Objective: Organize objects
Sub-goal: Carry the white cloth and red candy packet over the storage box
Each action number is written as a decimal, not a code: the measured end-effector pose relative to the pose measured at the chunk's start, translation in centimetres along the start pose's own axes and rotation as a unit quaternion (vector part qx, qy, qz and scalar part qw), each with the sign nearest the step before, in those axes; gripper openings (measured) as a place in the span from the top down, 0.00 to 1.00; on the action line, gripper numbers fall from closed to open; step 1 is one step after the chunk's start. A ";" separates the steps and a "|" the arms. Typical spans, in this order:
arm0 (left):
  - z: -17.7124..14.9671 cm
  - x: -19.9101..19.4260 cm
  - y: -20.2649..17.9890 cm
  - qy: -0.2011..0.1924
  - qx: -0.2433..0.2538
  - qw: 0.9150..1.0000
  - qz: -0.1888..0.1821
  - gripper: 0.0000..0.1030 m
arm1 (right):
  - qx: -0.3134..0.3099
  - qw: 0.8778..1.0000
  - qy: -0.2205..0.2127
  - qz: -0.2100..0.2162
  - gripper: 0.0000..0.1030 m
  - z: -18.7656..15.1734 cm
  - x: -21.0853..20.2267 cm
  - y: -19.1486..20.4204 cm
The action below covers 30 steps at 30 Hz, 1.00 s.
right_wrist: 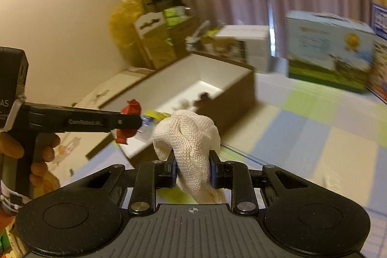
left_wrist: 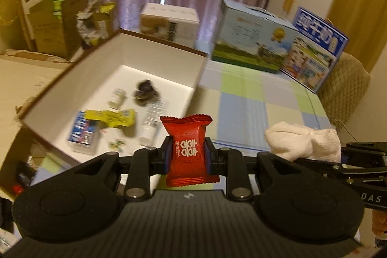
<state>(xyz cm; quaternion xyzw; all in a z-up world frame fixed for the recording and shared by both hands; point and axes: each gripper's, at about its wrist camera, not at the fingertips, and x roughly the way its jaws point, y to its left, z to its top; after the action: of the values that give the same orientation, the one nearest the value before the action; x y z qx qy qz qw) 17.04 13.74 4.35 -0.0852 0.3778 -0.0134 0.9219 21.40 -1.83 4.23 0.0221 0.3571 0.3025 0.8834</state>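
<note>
My left gripper (left_wrist: 188, 154) is shut on a red candy packet (left_wrist: 187, 149) with white characters, held in the air just right of the open white-lined box (left_wrist: 154, 57). It also shows in the right wrist view (right_wrist: 128, 121) with the red packet (right_wrist: 130, 108) in it. My right gripper (right_wrist: 192, 171) is shut on a white cloth (right_wrist: 191, 137), held above the checked tablecloth; the cloth also shows in the left wrist view (left_wrist: 302, 142). The box (right_wrist: 232, 93) holds a small white bottle (left_wrist: 117, 98), a dark clump (left_wrist: 144, 92), a yellow packet (left_wrist: 111, 116), a blue-white pack (left_wrist: 83, 132) and a white tube (left_wrist: 151, 122).
A blue printed carton (left_wrist: 251, 38) and a blue milk box (left_wrist: 316, 47) stand at the back right on the checked tablecloth (left_wrist: 254, 98). A white-brown carton (left_wrist: 169, 21) stands behind the box. Cardboard boxes (left_wrist: 48, 16) are stacked at the far left. A beige chair back (left_wrist: 346, 86) stands right of the table.
</note>
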 end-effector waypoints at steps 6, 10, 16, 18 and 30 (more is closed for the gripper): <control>1.1 -0.7 4.1 -0.011 -0.008 1.000 0.024 0.79 | -0.025 1.000 0.006 0.015 0.79 2.6 4.0 3.7; 1.7 -0.4 6.5 -0.008 -0.010 0.999 0.033 0.79 | -0.036 0.999 0.019 0.012 0.79 4.0 6.9 5.5; 2.4 0.9 9.7 0.002 -0.012 0.999 0.035 0.79 | -0.043 0.998 0.049 -0.009 0.79 5.1 10.8 7.1; 2.6 1.3 10.5 0.010 -0.013 0.999 0.036 0.79 | -0.043 0.997 0.059 -0.015 0.79 5.3 11.8 7.4; 3.7 4.6 13.3 0.047 -0.014 0.999 0.016 0.79 | -0.041 0.994 0.094 -0.048 0.79 6.6 16.3 7.5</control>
<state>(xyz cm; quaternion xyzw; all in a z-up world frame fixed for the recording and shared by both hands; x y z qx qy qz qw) 22.41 27.02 1.55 -0.0915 0.4223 0.0024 0.9018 30.91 14.42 0.96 -0.0594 0.4268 0.2749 0.8595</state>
